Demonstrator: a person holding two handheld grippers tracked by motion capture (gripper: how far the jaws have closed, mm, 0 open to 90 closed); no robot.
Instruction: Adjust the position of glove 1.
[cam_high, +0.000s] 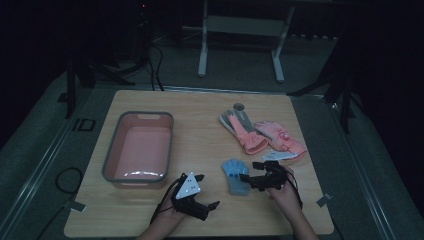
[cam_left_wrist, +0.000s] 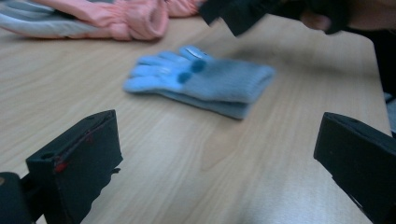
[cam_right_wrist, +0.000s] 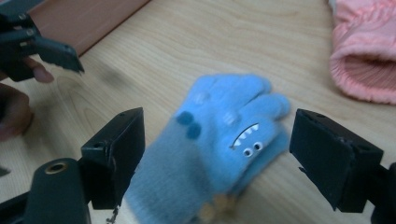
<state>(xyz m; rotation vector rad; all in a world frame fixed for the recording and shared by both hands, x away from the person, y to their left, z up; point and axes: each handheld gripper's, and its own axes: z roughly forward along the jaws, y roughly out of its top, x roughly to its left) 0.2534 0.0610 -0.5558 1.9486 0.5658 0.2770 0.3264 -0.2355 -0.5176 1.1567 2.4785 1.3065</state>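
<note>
A light blue knitted glove (cam_high: 234, 176) with a monster face lies flat on the wooden table (cam_high: 200, 115), near the front, right of centre. My right gripper (cam_high: 249, 170) hangs just over its cuff end. In the right gripper view the glove (cam_right_wrist: 224, 135) sits between the open jaws of that gripper (cam_right_wrist: 217, 149), and the pads stand clear of it. My left gripper (cam_high: 209, 190) is to the glove's left, wide open with nothing in it (cam_left_wrist: 215, 154). It faces the glove (cam_left_wrist: 205, 81), with the right gripper (cam_left_wrist: 243, 14) beyond.
A pink basin (cam_high: 139, 150) with a grey rim stands at the left. A grey and pink glove (cam_high: 245, 127) and a pink glove (cam_high: 280, 140) lie at the back right, and a small pale item (cam_high: 277, 156) lies by them. The table's front edge is close to both hands.
</note>
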